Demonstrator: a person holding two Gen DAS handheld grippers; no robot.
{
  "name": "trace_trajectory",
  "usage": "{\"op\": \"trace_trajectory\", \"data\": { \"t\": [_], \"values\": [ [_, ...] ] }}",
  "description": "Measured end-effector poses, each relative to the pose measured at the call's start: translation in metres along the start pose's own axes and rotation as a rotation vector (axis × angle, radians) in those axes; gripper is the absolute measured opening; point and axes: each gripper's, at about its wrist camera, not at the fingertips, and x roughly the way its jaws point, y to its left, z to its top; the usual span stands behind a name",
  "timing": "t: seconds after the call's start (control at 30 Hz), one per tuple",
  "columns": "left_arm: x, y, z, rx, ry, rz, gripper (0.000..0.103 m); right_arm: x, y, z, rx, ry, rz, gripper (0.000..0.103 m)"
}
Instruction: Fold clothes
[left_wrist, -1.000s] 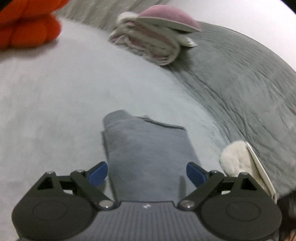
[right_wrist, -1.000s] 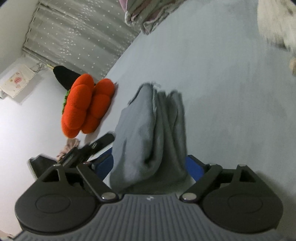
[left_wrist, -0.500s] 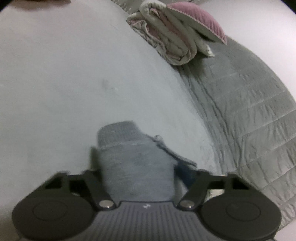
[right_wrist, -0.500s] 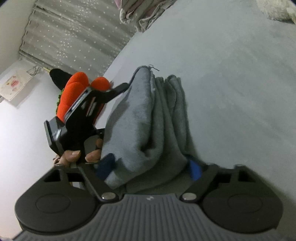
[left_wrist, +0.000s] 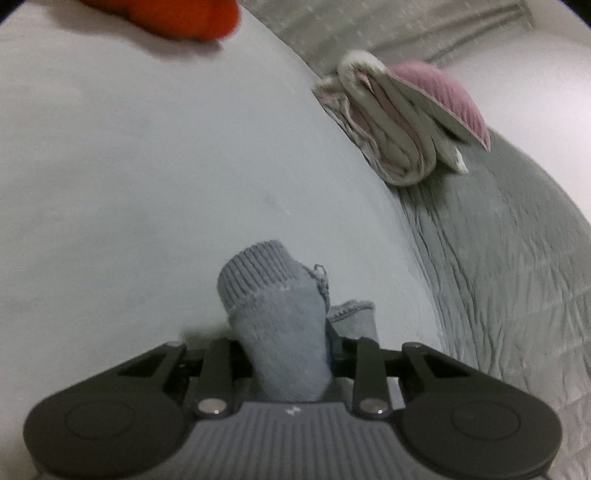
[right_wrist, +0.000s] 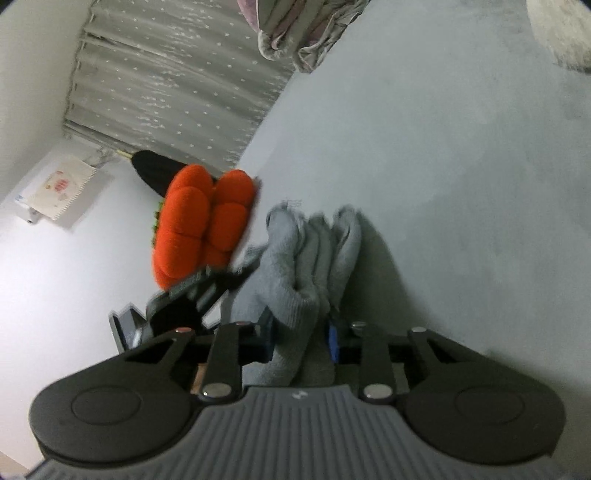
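A grey knit garment (left_wrist: 273, 317) with a ribbed cuff is pinched in my left gripper (left_wrist: 291, 354), whose jaws are closed tight on it above the pale grey bed surface (left_wrist: 147, 184). In the right wrist view the same grey garment (right_wrist: 306, 266) is bunched in several folds and my right gripper (right_wrist: 301, 343) is shut on it. The left gripper's body (right_wrist: 192, 295) shows blurred just left of the cloth in that view.
A folded stack of white and pink bedding (left_wrist: 402, 125) lies at the far right, on a grey quilted blanket (left_wrist: 498, 258). An orange plush cushion (right_wrist: 199, 225) sits by the wall and curtain (right_wrist: 177, 81). A white fluffy item (right_wrist: 561, 33) lies at the far right.
Both grippers went from open around the garment to shut on it. The cloth is now bunched tighter and lifted, and the left gripper swung back toward the orange cushion.
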Motion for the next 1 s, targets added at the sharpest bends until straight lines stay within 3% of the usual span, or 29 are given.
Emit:
{"op": "trace_trajectory", "data": {
  "t": [0.17,0.27,0.3,0.33,0.4,0.5,0.6,0.7,0.8,1.0],
  "values": [
    [-0.043,0.010,-0.023,-0.043,-0.003,0.027,0.028,-0.008,0.004,0.010,-0.015,0.020,-0.010,0.027],
    [-0.046,0.019,-0.034,0.001,0.027,0.087,0.038,0.003,0.001,0.010,-0.018,0.067,-0.083,0.028],
    [-0.044,0.022,-0.036,0.014,0.029,0.110,0.047,0.008,-0.001,0.008,-0.040,0.088,-0.142,0.029],
    [-0.045,0.026,-0.037,0.023,0.015,0.120,0.051,0.014,-0.001,0.004,-0.077,0.103,-0.209,0.032],
    [-0.052,0.026,-0.035,0.054,-0.028,0.137,0.058,0.020,-0.002,-0.003,-0.118,0.092,-0.256,0.049],
    [-0.067,0.014,-0.029,0.158,-0.105,0.161,0.064,0.016,0.000,-0.006,-0.095,0.077,-0.254,0.057],
    [-0.077,-0.007,-0.023,0.315,-0.140,0.131,0.060,0.008,0.002,-0.006,-0.065,0.033,-0.255,0.062],
    [-0.075,-0.031,-0.027,0.494,-0.124,0.082,0.042,0.004,0.004,-0.005,-0.048,-0.002,-0.257,0.062],
    [-0.060,-0.046,-0.039,0.643,-0.058,0.038,0.027,0.006,0.009,-0.005,-0.059,-0.012,-0.266,0.062],
    [-0.003,-0.060,-0.043,0.793,0.029,0.113,0.012,0.016,0.014,-0.017,-0.131,0.028,-0.292,0.062]
  ]
}}
